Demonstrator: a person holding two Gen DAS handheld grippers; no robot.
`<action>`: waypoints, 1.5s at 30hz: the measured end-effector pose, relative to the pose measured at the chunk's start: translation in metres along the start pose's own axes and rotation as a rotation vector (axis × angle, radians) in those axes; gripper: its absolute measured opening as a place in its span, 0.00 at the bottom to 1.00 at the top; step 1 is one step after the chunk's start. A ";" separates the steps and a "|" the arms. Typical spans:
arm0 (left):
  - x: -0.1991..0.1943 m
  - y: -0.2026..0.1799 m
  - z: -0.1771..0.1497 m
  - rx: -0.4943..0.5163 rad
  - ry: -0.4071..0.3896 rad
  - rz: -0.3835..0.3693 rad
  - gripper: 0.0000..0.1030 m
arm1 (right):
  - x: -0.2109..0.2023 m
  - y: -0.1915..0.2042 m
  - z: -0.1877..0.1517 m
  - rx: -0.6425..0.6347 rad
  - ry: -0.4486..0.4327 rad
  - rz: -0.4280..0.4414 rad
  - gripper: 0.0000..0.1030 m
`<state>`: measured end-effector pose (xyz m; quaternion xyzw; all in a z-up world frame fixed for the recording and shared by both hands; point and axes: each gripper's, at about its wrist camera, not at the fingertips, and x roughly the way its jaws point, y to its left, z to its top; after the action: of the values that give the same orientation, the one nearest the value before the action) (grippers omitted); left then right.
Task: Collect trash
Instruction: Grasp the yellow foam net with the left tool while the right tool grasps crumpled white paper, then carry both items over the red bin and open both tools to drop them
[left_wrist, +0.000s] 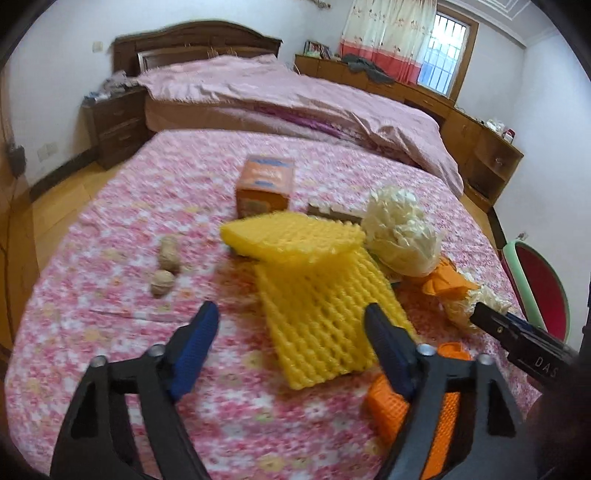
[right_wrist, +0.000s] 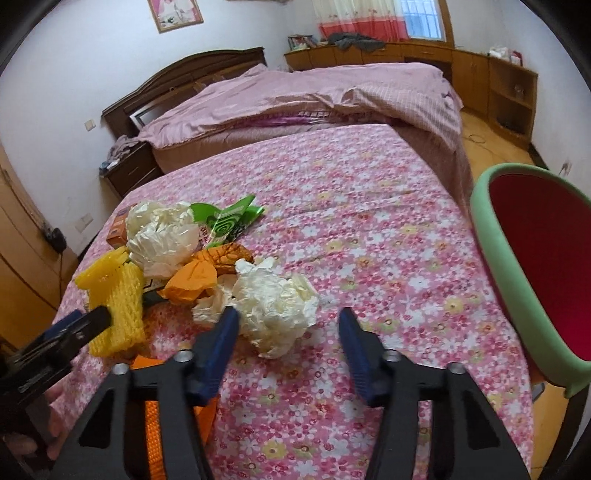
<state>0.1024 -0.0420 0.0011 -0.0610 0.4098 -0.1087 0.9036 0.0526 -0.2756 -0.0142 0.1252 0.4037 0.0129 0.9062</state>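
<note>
Left gripper (left_wrist: 291, 323) fingers apart over yellow foam net (left_wrist: 317, 317); right gripper (right_wrist: 288, 326) fingers apart, empty, beside crumpled white bag (right_wrist: 275, 306) on table (right_wrist: 369, 240)

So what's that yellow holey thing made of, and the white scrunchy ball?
The yellow net sleeve looks like soft foam mesh with a matte finish: puffy strands woven into open diamond holes, bending where it folds. The white crumpled ball seems to be thin plastic film, maybe a bag, since its many sharp creases look slightly shiny. It could be paper.

orange foam net (left_wrist: 388, 410) half hidden behind tongs, red bin (right_wrist: 543, 273) cut off
</note>
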 end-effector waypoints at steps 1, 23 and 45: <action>0.003 0.000 0.000 -0.010 0.011 -0.010 0.68 | 0.000 0.001 0.000 -0.004 -0.001 0.009 0.44; -0.075 -0.011 -0.012 0.000 -0.105 -0.206 0.11 | -0.065 0.007 -0.015 0.002 -0.126 0.048 0.16; -0.148 -0.078 0.005 0.138 -0.259 -0.300 0.11 | -0.163 -0.020 -0.019 0.058 -0.325 -0.018 0.16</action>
<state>0.0000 -0.0811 0.1270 -0.0727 0.2681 -0.2609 0.9245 -0.0724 -0.3107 0.0874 0.1483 0.2529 -0.0274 0.9557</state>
